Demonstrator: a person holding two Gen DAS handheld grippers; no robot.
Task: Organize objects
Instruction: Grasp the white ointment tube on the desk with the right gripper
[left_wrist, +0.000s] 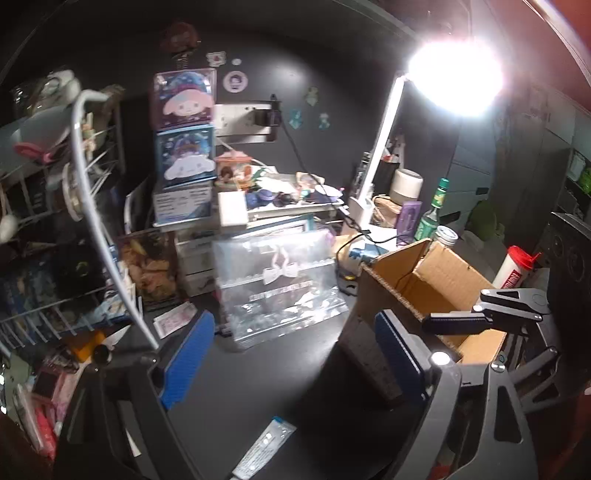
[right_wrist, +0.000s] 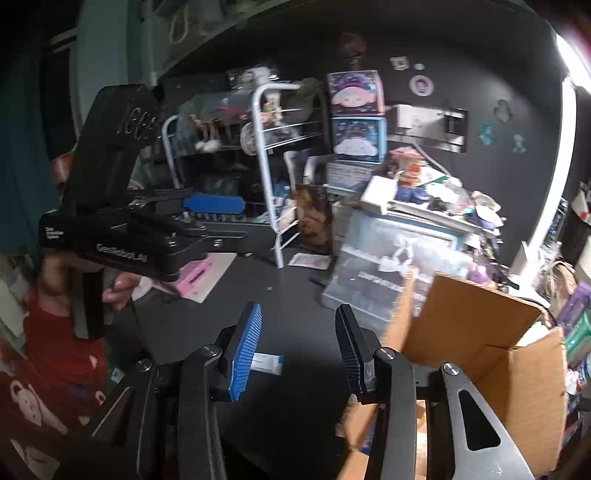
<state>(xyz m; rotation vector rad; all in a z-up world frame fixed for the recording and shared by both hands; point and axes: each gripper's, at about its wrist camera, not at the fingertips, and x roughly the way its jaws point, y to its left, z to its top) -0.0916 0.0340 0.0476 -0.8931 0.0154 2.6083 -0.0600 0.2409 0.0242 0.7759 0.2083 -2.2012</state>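
An open cardboard box (left_wrist: 436, 291) stands on the dark desk at the right; it also shows in the right wrist view (right_wrist: 491, 354). My left gripper (left_wrist: 291, 354) is open and empty above the desk, its right finger next to the box's near wall. My right gripper (right_wrist: 299, 347) is open and empty, its right finger by the box's left flap; it also shows in the left wrist view (left_wrist: 458, 321) over the box. A small white and blue packet (left_wrist: 264, 446) lies on the desk near me, seen also in the right wrist view (right_wrist: 267, 363).
A clear zip bag with a bow (left_wrist: 280, 284) leans against stacked boxes. A white wire rack (left_wrist: 85, 206) full of items stands at the left. A lit desk lamp (left_wrist: 454, 77), bottles (left_wrist: 432, 214) and a red-capped cup (left_wrist: 515, 269) crowd the right.
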